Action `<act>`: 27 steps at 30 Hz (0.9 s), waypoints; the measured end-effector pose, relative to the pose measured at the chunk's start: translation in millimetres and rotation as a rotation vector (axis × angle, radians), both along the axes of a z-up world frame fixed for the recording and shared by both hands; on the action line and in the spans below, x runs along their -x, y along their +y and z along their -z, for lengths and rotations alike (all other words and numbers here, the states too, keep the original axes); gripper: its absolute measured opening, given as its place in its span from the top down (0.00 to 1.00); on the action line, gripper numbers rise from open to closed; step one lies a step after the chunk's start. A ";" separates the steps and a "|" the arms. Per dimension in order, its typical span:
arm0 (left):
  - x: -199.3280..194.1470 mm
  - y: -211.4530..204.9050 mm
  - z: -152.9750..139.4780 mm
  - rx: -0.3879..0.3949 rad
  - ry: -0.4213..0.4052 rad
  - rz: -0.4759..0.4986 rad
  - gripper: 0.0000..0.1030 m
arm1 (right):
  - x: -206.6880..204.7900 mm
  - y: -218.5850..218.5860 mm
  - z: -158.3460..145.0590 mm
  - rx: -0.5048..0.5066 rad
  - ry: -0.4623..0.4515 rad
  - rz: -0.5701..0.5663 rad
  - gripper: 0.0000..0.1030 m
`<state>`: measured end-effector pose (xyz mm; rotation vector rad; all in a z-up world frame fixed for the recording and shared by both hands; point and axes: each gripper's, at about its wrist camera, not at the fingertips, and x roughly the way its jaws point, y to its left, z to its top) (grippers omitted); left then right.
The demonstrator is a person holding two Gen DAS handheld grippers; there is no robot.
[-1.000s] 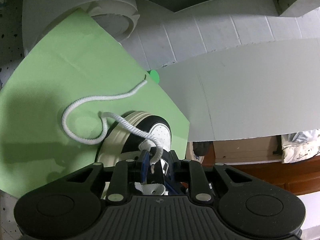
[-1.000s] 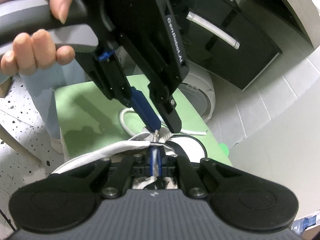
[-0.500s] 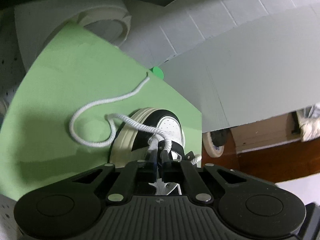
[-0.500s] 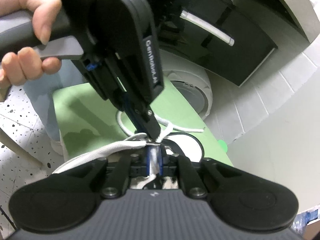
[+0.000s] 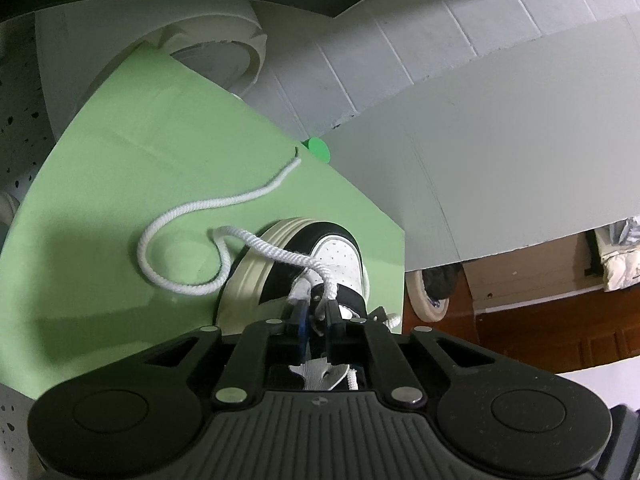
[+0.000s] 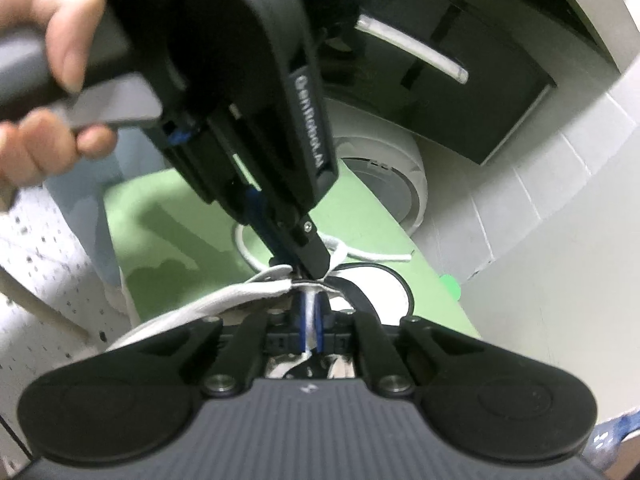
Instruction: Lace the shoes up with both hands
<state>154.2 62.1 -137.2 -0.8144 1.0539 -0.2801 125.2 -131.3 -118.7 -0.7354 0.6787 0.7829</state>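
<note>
A black-and-white shoe stands on a green mat. Its white rope lace loops over the mat, crosses the toe and runs into my left gripper. That gripper pinches the lace just above the shoe's top, and its jaws are easing open a little. The right wrist view shows the left gripper slanting down from the upper left, with the lace trailing beyond its tip. Just below it, my right gripper is closing on a white strand of lace between its blue pads, over the shoe.
A person's hand holds the left gripper's handle. A round white device sits behind the mat, a grey board lies to its right, and a green dot marks the mat's edge. A black cabinet stands behind.
The left gripper's fingers, apart around the lace a second ago, have closed on it, and the gripper has rolled and risen slightly. The right gripper has kept still.
</note>
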 end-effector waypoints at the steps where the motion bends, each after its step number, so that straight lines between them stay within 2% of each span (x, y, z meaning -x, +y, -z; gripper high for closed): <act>1: 0.7 -3.1 -2.3 -0.024 -0.016 0.013 0.93 | -1.8 -1.0 -1.2 -0.012 0.013 0.009 0.95; 2: 1.0 -7.3 -6.1 -0.058 -0.040 0.038 0.97 | -3.2 -1.7 -1.7 -0.020 0.025 0.017 0.95; 3: 1.0 -13.0 -10.7 -0.104 -0.068 0.073 0.97 | -4.6 -2.4 -1.8 -0.026 0.036 0.025 0.95; 10: 13.7 -65.8 -38.6 -0.531 -0.316 0.355 0.96 | -8.6 -7.7 -1.2 -0.046 0.072 0.044 0.94; 14: 26.0 -90.7 -41.6 -0.735 -0.438 0.482 0.95 | -7.4 -14.3 -0.9 -0.058 0.075 0.054 0.93; 17: 32.9 -102.1 -40.0 -0.832 -0.495 0.537 0.95 | -5.6 -17.7 -0.2 -0.064 0.074 0.057 0.93; 20: 35.0 -105.4 -39.2 -0.887 -0.522 0.556 0.94 | -4.7 -19.1 0.2 -0.069 0.073 0.058 0.93; 21: 35.3 -106.8 -38.8 -0.925 -0.530 0.552 0.95 | -4.6 -19.4 0.5 -0.069 0.072 0.058 0.93; 22: 33.6 -106.5 -35.4 -1.013 -0.513 0.524 1.00 | -4.7 -19.7 0.7 -0.068 0.072 0.059 0.93; 23: 25.0 -92.8 -33.9 -0.992 -0.451 0.461 1.00 | -5.1 -19.9 2.0 -0.054 0.076 0.068 0.94; 24: 14.7 -75.9 -33.0 -0.942 -0.381 0.390 1.00 | -5.5 -21.0 3.8 -0.046 0.077 0.076 0.94; 25: 8.0 -60.5 -35.6 -0.874 -0.345 0.326 1.00 | -5.8 -22.5 4.2 -0.050 0.076 0.079 0.94; 27: 3.6 -42.0 -45.3 -0.755 -0.344 0.257 1.00 | -9.2 -23.1 1.0 -0.073 0.093 0.094 0.93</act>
